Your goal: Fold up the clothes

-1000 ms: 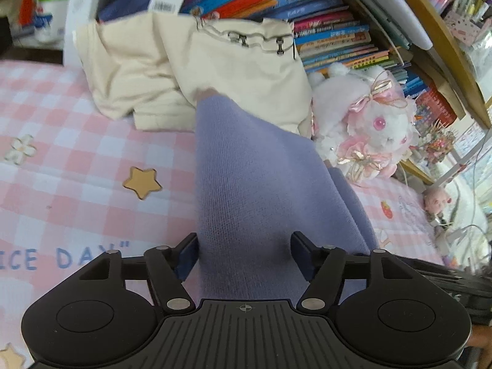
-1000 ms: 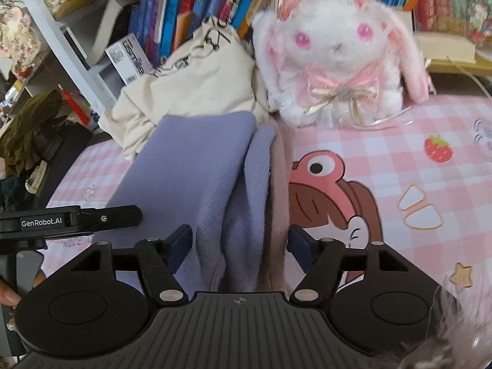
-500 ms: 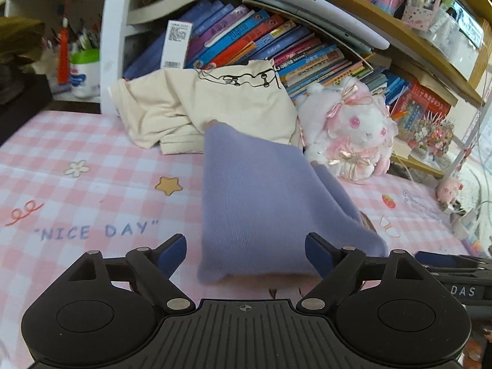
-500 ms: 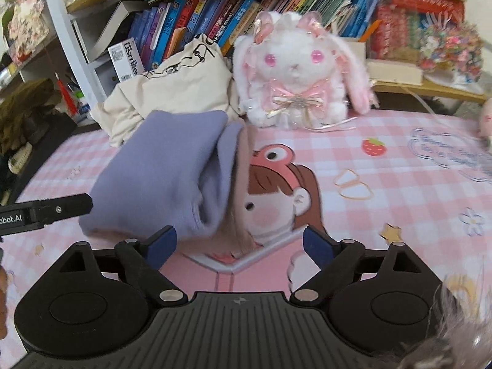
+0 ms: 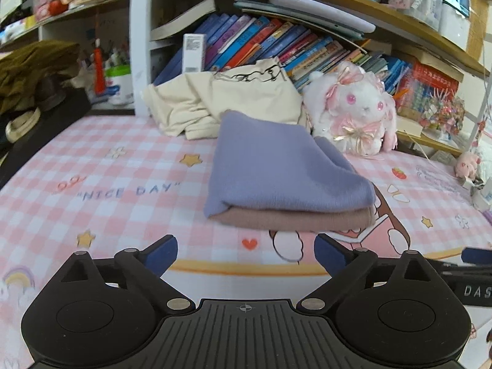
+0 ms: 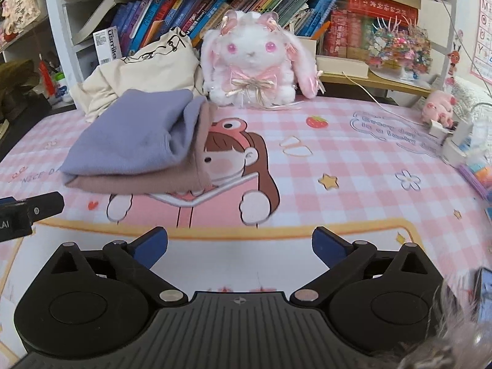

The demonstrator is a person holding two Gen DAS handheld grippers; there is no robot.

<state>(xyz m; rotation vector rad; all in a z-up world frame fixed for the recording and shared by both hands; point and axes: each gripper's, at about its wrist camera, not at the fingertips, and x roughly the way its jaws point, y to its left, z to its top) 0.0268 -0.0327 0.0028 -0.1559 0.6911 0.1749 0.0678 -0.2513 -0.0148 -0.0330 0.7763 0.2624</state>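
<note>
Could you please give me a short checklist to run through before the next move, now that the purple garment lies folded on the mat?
1. Left gripper empty, jaws apart: ok.
2. Right gripper empty, jaws apart: ok.
3. Purple garment folded, lying on the pink garment: ok.
4. Both grippers clear of the stack, with bare checked mat between: ok.
5. Cream garment still crumpled against the books, not folded: not ok.
6. Path to the cream garment: the stack lies in front of it and the plush rabbit sits close beside it; whether they touch: cannot tell.
</note>
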